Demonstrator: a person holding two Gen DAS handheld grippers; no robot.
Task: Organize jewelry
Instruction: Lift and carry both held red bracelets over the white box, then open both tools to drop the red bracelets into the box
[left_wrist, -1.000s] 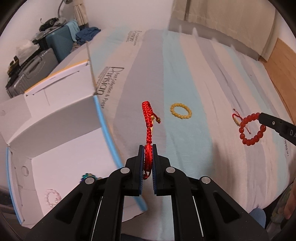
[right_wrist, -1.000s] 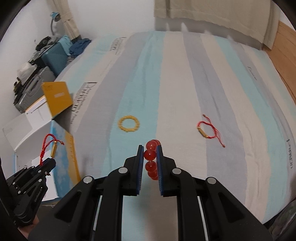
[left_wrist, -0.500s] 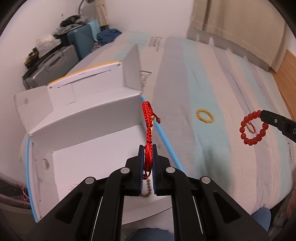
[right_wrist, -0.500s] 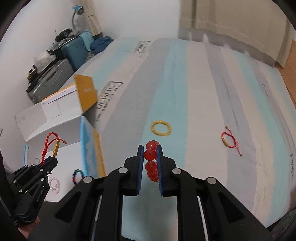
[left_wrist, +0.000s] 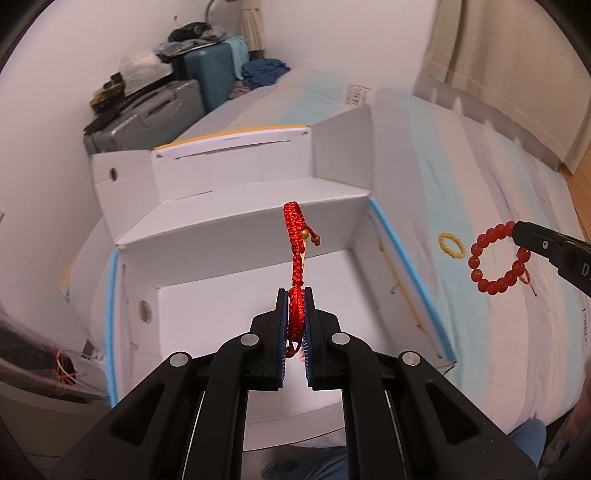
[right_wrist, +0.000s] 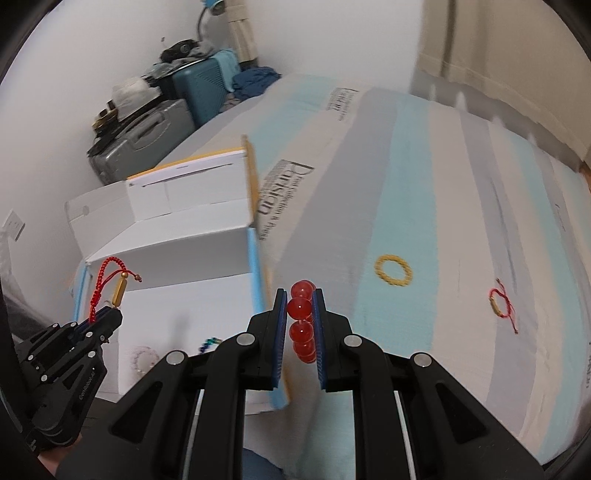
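Striped bedsheet (right_wrist: 406, 206) beside open white cardboard box (left_wrist: 236, 306); left gripper (left_wrist: 294, 325) clamps red braided cord bracelet (left_wrist: 295, 236), right gripper (right_wrist: 300, 325) clamps red glass-bead bracelet (right_wrist: 301, 317).

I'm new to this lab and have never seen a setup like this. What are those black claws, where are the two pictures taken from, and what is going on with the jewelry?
The claws are two-finger grippers that a person holds, one in each hand. Each picture comes from a fisheye camera on one gripper, looking along its fingers. The left gripper is shut on a red braided cord bracelet, above an open white cardboard box. The right gripper is shut on a red bead bracelet beside the box. On the striped bedsheet lie a yellow bead bracelet and a red string bracelet. Other bracelets already lie in the box.
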